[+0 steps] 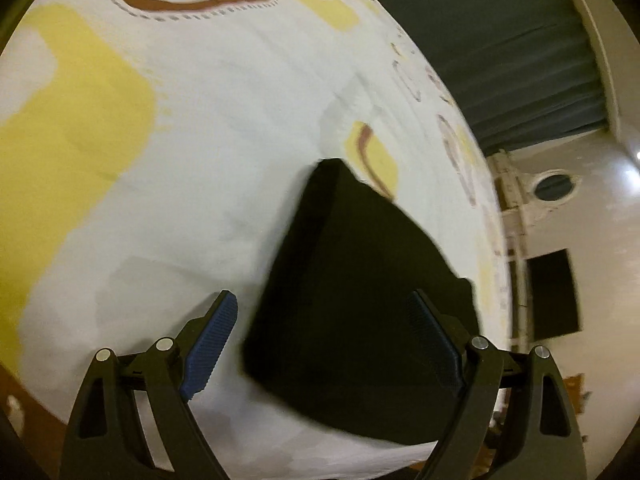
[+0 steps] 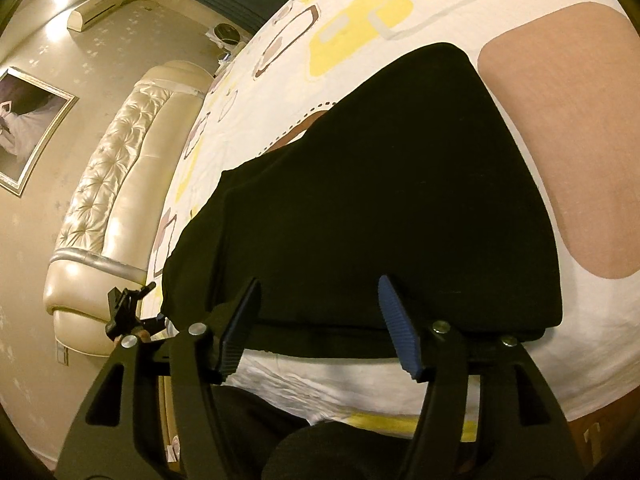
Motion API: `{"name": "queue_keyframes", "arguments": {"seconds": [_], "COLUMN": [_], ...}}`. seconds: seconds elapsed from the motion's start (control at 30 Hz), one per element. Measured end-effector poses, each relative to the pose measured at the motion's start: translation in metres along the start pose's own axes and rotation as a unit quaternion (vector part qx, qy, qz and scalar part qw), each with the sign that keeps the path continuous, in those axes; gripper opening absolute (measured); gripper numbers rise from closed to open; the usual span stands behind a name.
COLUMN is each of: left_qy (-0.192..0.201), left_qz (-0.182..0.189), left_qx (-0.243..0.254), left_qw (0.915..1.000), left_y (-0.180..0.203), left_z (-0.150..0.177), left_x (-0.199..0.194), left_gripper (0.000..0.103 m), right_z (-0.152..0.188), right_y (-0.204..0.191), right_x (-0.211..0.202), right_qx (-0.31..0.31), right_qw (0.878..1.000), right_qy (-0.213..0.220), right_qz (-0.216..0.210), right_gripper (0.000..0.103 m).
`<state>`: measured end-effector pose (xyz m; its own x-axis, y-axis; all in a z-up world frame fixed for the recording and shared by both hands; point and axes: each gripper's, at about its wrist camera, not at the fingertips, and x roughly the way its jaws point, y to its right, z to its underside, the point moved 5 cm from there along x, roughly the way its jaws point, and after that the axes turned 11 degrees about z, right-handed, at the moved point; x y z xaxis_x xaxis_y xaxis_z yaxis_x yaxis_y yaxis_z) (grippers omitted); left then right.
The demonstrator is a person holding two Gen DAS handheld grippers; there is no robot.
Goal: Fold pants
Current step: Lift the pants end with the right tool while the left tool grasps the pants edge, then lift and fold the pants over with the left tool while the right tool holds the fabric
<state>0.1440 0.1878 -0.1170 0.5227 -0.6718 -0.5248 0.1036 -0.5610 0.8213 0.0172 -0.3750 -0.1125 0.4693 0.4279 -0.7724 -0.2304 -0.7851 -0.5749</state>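
Note:
Black pants [image 2: 360, 200] lie folded into a flat, roughly square bundle on a bed sheet [image 2: 540, 360] that is white with yellow and brown shapes. My right gripper [image 2: 319, 282] hangs over the near edge of the bundle. Its blue-padded fingers stand apart and nothing is pinched between them. In the left wrist view the same pants [image 1: 352, 280] show blurred as a dark wedge. My left gripper [image 1: 322, 298] stands wide open above their near end, its pads off the cloth. The left gripper [image 2: 128, 312] also shows small at the bundle's left end in the right wrist view.
A cream tufted headboard [image 2: 120, 168] runs along the bed's left side, with a framed picture [image 2: 28, 128] and an air conditioner [image 2: 104, 6] on the wall. A dark curtain [image 1: 500, 48] hangs beyond the far bed edge. A person's dark-clothed legs [image 2: 280, 432] are at the near edge.

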Motion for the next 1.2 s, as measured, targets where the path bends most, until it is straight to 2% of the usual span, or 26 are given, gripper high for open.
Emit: {"name": "queue_keyframes", "arguments": {"seconds": [0.07, 0.23, 0.3, 0.33, 0.4, 0.47, 0.57, 0.8, 0.93, 1.2], "left_qy": [-0.024, -0.049, -0.055, -0.064, -0.073, -0.075, -0.066, -0.047, -0.044, -0.044], "left_qz": [0.024, 0.038, 0.03, 0.024, 0.016, 0.006, -0.006, -0.013, -0.02, -0.035], "left_qx": [-0.008, 0.006, 0.007, 0.006, 0.009, 0.012, 0.027, 0.075, 0.117, 0.196], "left_qw": [0.9994, 0.9981, 0.998, 0.9976, 0.9972, 0.9971, 0.9974, 0.996, 0.992, 0.9789], "left_y": [0.003, 0.008, 0.008, 0.007, 0.006, 0.009, 0.02, 0.077, 0.122, 0.205], "left_z": [-0.002, -0.007, -0.008, -0.006, -0.004, -0.002, -0.003, -0.003, 0.005, 0.035], "left_x": [0.012, 0.029, 0.032, 0.035, 0.037, 0.037, 0.031, 0.008, 0.002, 0.011], "left_gripper": [0.085, 0.082, 0.055, 0.048, 0.025, 0.016, 0.013, 0.013, 0.013, 0.013], "right_z": [0.0, 0.001, 0.001, 0.001, 0.002, 0.002, 0.002, 0.002, 0.003, 0.005], "right_y": [-0.001, 0.0, 0.0, 0.001, 0.0, 0.001, 0.002, 0.0, -0.005, -0.011], "right_x": [0.0, 0.0, -0.001, 0.0, -0.001, -0.001, -0.002, -0.003, -0.004, -0.004], "right_qx": [0.001, 0.007, 0.01, 0.013, 0.014, 0.013, 0.013, 0.026, 0.014, -0.003], "right_qw": [1.0, 1.0, 1.0, 1.0, 1.0, 1.0, 1.0, 0.999, 0.998, 0.998], "right_qy": [0.001, 0.002, 0.003, 0.003, 0.004, 0.006, 0.007, 0.012, 0.019, 0.034], "right_qz": [-0.003, -0.008, -0.01, -0.012, -0.013, -0.014, -0.016, -0.046, -0.052, -0.049], "right_gripper": [0.064, 0.065, 0.065, 0.065, 0.065, 0.065, 0.066, 0.079, 0.089, 0.091]}}
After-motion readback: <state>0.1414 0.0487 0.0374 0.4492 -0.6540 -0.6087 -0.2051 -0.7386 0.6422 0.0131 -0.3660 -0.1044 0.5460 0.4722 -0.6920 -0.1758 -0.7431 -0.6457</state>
